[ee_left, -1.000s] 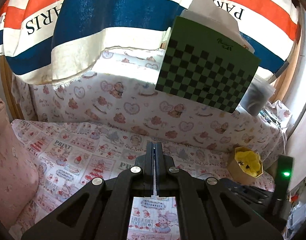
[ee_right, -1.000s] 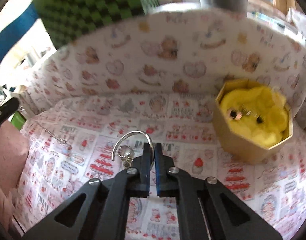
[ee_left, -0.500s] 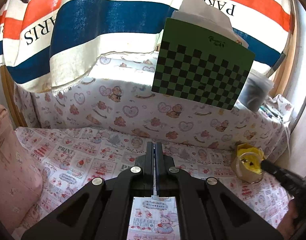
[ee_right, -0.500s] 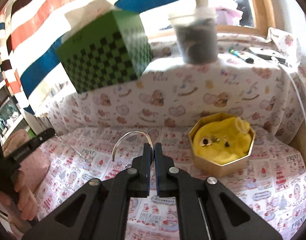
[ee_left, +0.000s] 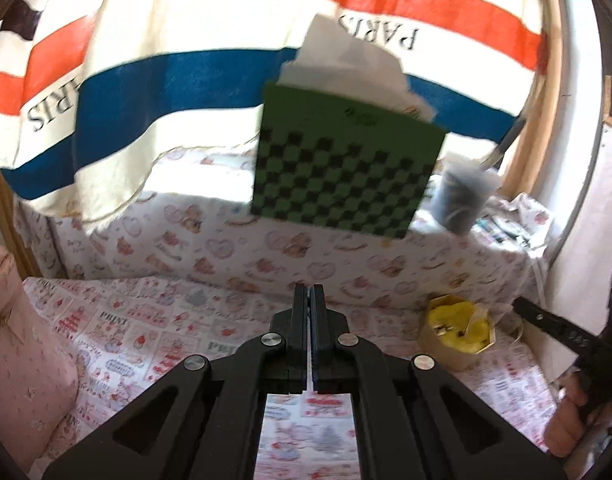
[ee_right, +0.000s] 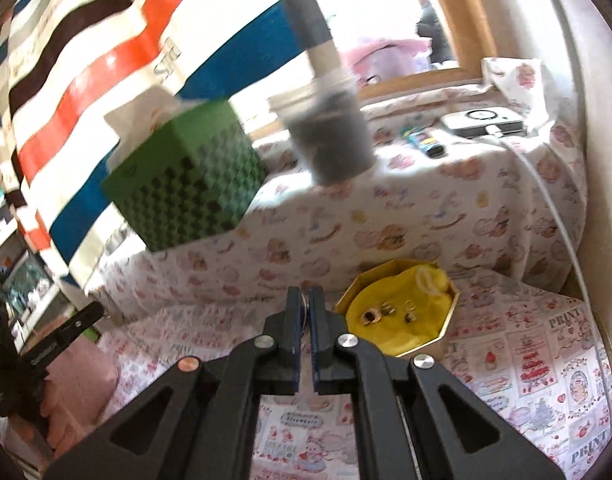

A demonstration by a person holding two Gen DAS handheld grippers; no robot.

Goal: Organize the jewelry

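1. An octagonal gold box (ee_right: 402,312), lined with crumpled yellow paper (ee_right: 390,320), sits on the printed tablecloth (ee_right: 538,360) near the back drape. Several small metal jewelry pieces (ee_right: 386,311) lie on the lining.
2. A clear plastic cup (ee_right: 326,132) of dark contents stands on the ledge beside a green checkered tissue box (ee_right: 189,188).
3. The right gripper (ee_right: 304,300) is pressed together on a thin silvery bangle (ee_right: 303,304), mostly hidden between the fingers, left of the box.
4. The left gripper (ee_left: 307,300) is fully closed and empty.

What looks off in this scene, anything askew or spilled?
Nothing spilled or broken. Only oddity: the yellow lining in the gold box is crumpled, bunched over its far rim, with small jewelry pieces lying loose on it. The right gripper pinches a thin silver hoop, barely visible.
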